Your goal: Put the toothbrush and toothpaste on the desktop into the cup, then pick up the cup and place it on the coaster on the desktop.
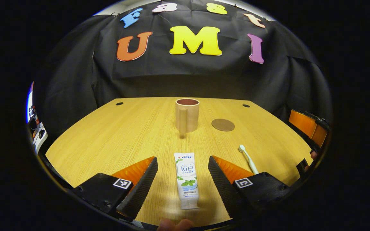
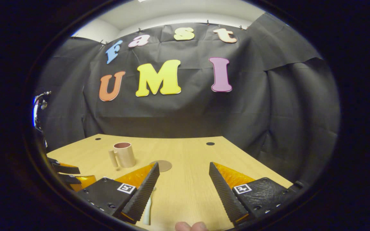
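Left gripper [image 1: 183,179] spread wide astride flat toothpaste [image 1: 186,179]; right gripper [image 2: 182,189] also apart. Toothbrush [image 1: 248,158] on desk, cup [image 1: 187,115] beside coaster [image 1: 223,124]. Risk: slick tube slips from fingers, or knocks cup over.

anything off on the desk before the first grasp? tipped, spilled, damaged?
Nothing stands out. The cup stands upright and looks empty, the coaster lies flat beside it, and the toothpaste and toothbrush lie flat on the desktop, apart. No spill or damage shows. Both the left hand-held gripper and the right hand-held gripper are open.
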A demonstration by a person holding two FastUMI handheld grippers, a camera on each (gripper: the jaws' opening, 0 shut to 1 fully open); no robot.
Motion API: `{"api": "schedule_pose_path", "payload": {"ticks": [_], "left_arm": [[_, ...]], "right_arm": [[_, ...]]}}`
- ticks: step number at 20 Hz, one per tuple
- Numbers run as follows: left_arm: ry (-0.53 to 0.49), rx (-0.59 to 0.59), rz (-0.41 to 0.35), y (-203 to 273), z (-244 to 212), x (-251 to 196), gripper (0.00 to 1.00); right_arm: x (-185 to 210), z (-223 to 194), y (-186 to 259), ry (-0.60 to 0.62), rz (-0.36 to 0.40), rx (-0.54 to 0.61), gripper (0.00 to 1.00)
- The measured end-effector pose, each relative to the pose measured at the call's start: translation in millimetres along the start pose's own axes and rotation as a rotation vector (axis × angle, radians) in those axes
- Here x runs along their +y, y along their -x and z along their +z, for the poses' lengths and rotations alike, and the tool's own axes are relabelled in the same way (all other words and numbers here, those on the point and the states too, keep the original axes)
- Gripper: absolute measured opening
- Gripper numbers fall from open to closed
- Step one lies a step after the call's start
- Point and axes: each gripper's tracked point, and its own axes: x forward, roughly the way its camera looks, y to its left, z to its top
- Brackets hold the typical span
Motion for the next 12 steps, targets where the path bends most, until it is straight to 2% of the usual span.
{"api": "schedule_pose_path", "payload": {"ticks": [3, 4, 8, 12], "left_arm": [[-0.016, 0.050, 0.021, -9.2, -12.0, 2.7, 1.00], [-0.015, 0.073, 0.021, -11.9, -17.5, 2.7, 1.00], [0.004, 0.145, 0.000, -19.0, -34.6, -2.8, 1.00], [0.023, 0.181, 0.000, -22.2, -41.6, -0.9, 0.93]], "right_arm": [[-5.0, -5.7, -0.6, 0.005, -0.015, 0.013, 0.96], [-5.8, -5.9, -1.1, 0.010, -0.020, 0.014, 0.94], [-1.2, -13.9, -5.1, 0.018, -0.014, 0.035, 0.95], [6.6, -25.9, -7.3, 0.027, 0.006, 0.069, 0.95]]}}
